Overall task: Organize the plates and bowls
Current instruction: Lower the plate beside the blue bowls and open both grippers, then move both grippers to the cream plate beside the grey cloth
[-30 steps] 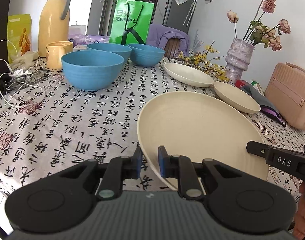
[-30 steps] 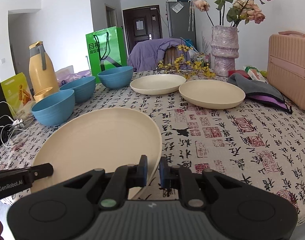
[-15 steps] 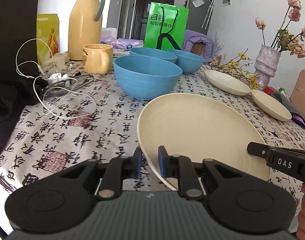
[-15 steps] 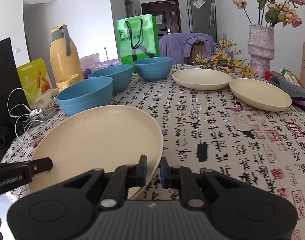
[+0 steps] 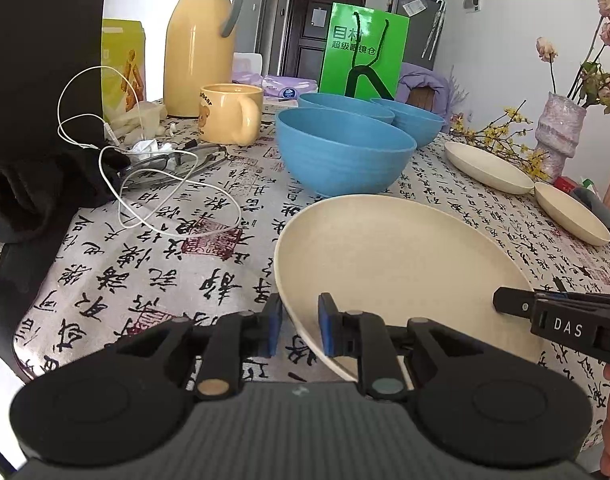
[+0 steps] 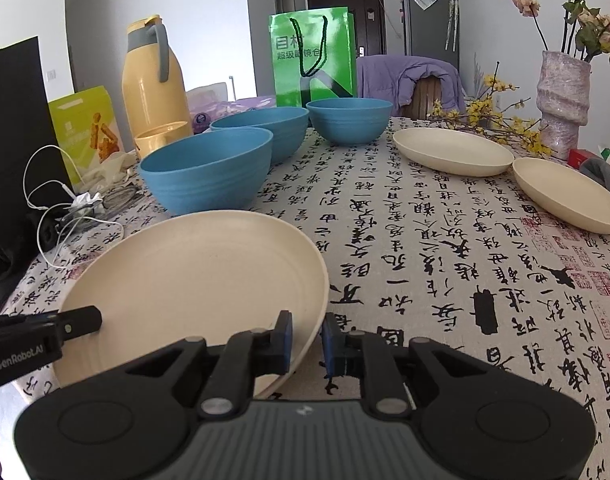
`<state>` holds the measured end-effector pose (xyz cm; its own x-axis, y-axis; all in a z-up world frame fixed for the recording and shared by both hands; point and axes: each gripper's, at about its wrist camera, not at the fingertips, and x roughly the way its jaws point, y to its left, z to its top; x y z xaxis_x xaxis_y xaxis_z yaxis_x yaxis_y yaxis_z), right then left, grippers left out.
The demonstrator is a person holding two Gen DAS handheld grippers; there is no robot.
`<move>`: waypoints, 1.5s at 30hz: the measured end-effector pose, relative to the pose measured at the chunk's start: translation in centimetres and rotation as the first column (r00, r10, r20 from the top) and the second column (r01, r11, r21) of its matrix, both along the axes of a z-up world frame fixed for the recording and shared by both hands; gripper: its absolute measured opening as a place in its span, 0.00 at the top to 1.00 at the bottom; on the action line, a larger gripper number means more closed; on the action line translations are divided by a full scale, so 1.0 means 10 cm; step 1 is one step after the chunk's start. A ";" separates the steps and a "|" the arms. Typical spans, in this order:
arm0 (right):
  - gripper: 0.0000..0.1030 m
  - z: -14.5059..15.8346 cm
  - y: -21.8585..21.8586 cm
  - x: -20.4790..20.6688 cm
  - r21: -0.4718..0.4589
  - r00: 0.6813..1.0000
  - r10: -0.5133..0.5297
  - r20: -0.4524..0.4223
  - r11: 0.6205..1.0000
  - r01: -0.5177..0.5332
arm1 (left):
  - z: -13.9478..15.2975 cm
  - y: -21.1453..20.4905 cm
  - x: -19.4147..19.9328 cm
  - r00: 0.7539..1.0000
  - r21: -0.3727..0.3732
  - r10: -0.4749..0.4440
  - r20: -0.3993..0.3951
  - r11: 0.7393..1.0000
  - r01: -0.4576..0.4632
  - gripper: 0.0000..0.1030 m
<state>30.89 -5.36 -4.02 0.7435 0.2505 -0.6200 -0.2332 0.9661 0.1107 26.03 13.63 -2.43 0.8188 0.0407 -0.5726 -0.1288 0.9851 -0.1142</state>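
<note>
Low in both frames, we list one cream plate [image 5: 401, 264] on the patterned tabletop [image 6: 425, 240], its rim between the pads of our left gripper [image 5: 300, 330] and right gripper [image 6: 307, 340]. Both have just been opening, jaws slightly parted, pads off the rim. Behind it: three blue bowls [image 6: 209, 168], two more cream plates [image 6: 453, 152].

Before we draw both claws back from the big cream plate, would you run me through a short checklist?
1. Left claw off the large plate: ok, jaws have just been opening, rim between them unpressed.
2. Right claw off it: ok, likewise.
3. Plate flat on the tablecloth: cannot tell.
4. Plate clear of the nearest blue bowl: cannot tell, very close.
5. Both far plates bare: ok.
</note>
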 end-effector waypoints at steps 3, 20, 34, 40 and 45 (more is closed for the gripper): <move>0.62 0.01 -0.02 -0.01 0.017 1.000 0.004 0.005 1.000 -0.005 | 0.01 -0.01 -0.02 1.000 0.014 -0.004 0.021 1.000 0.003 0.46; 0.10 0.30 -0.82 -1.00 -0.052 0.959 -0.015 0.283 0.998 0.031 | 0.20 -0.79 -0.94 0.967 0.137 -0.101 0.233 0.988 0.071 0.00; 0.00 0.12 -2.00 -1.45 0.000 0.933 -0.221 0.284 0.973 0.231 | 0.11 -1.65 -0.85 0.959 0.113 -0.196 0.207 0.978 0.176 0.00; 0.00 0.12 -2.42 -1.23 0.007 0.916 -0.268 0.300 0.960 0.279 | 0.15 -2.01 -0.58 0.956 0.125 -0.203 0.211 0.976 0.180 0.00; 0.00 0.10 -2.73 -1.00 0.009 0.910 -0.298 0.288 0.951 0.309 | 0.17 -2.29 -0.29 0.951 0.133 -0.218 0.217 0.972 0.193 0.00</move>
<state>20.93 -32.69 -2.97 0.9256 -0.0341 -0.3770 0.0559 0.9973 0.0469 23.11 -9.23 -0.73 0.9244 -0.0911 -0.3703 0.0949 0.9955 -0.0078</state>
